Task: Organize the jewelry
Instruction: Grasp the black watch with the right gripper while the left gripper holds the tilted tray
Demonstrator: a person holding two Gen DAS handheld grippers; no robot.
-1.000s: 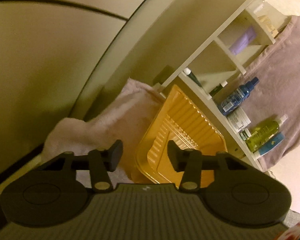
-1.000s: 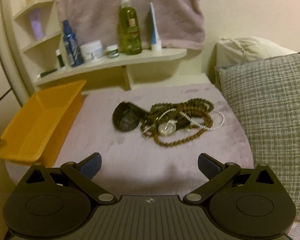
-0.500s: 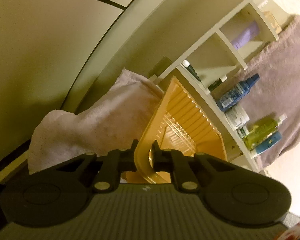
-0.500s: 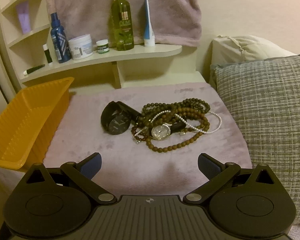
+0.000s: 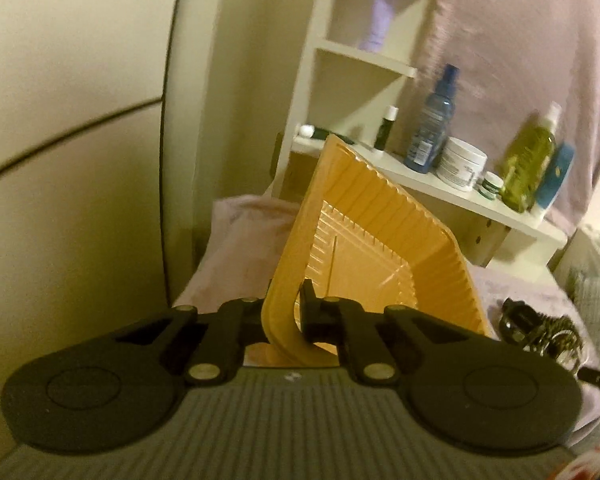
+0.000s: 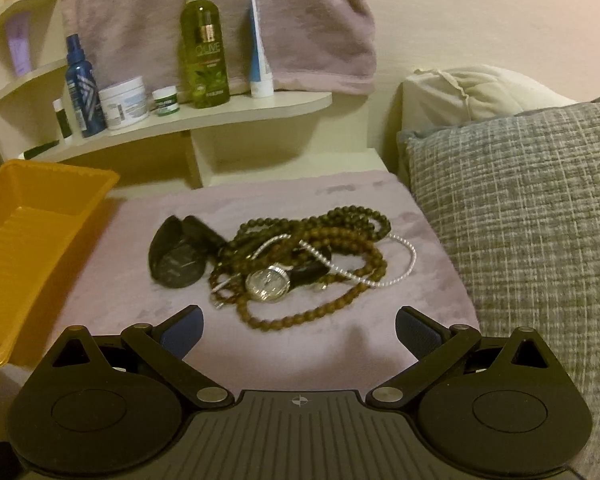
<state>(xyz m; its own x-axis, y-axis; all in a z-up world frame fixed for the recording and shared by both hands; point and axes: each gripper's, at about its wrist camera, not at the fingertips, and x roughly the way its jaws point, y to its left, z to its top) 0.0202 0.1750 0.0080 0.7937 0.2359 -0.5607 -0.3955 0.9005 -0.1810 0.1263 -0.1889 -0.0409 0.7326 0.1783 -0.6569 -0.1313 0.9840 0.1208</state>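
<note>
Left wrist view: the left gripper [image 5: 285, 314] is pinching the near rim of the orange tray [image 5: 384, 240], one finger outside the wall and one inside, and the tray fills the centre of the frame, tilted. Upper right, a white shelf [image 5: 460, 196] carries a blue bottle [image 5: 432, 120], a white jar [image 5: 462, 164] and a green bottle [image 5: 530, 164]; the jewelry pile [image 5: 540, 330] peeks in at the right edge. Right wrist view: the right gripper [image 6: 298, 330] hangs with its fingers spread wide, holding nothing, low in the frame above the mauve cloth [image 6: 148, 300]. The jewelry pile [image 6: 300, 260] sits mid-frame: brown bead strands, a silver watch [image 6: 269, 283], a dark watch [image 6: 178, 256]. The orange tray [image 6: 28, 232] is at the left edge, a grey pillow [image 6: 520, 220] on the right.
</note>
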